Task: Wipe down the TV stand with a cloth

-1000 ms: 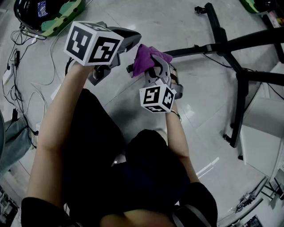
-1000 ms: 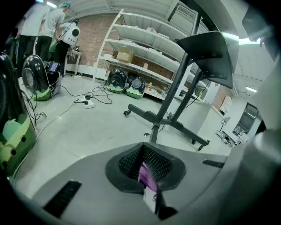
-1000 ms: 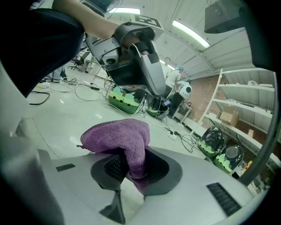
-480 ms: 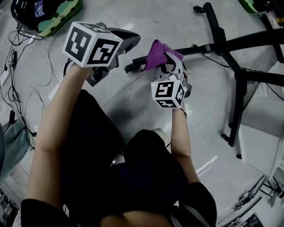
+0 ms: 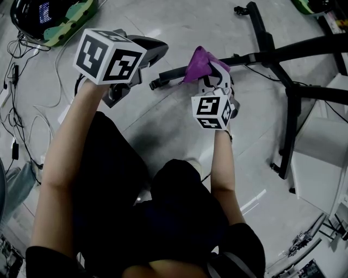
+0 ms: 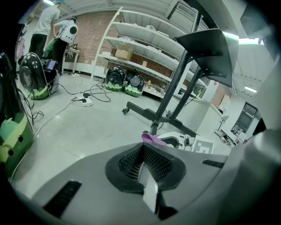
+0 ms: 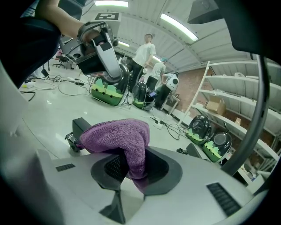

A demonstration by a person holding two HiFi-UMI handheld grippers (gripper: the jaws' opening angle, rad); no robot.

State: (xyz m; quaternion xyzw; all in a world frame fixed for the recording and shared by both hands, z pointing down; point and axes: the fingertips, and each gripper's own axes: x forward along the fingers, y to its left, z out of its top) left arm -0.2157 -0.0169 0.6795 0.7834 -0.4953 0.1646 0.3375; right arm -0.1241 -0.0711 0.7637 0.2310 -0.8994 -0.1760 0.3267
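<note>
The black TV stand point(image 5: 272, 54) spreads its legs across the floor, and one low leg point(image 5: 168, 76) ends just ahead of me. My right gripper point(image 5: 209, 73) is shut on a purple cloth point(image 5: 197, 61), which rests on that leg. In the right gripper view the cloth point(image 7: 116, 138) bulges out of the jaws just above the leg's end point(image 7: 78, 128). My left gripper point(image 5: 154, 48) hovers to the left of the leg, shut with nothing in it. From the left gripper view point(image 6: 142, 165) the stand's post point(image 6: 175, 92) rises ahead, with the cloth point(image 6: 153, 139) at its foot.
Cables point(image 5: 22, 81) trail over the grey floor at left, near a green and black machine point(image 5: 60, 16). A white panel point(image 5: 321, 163) lies at the right. Shelving point(image 6: 140, 44) and people point(image 6: 44, 26) stand far off.
My right gripper has carried the cloth to the right and away from me, along the stand's leg. The left gripper has barely shifted.
</note>
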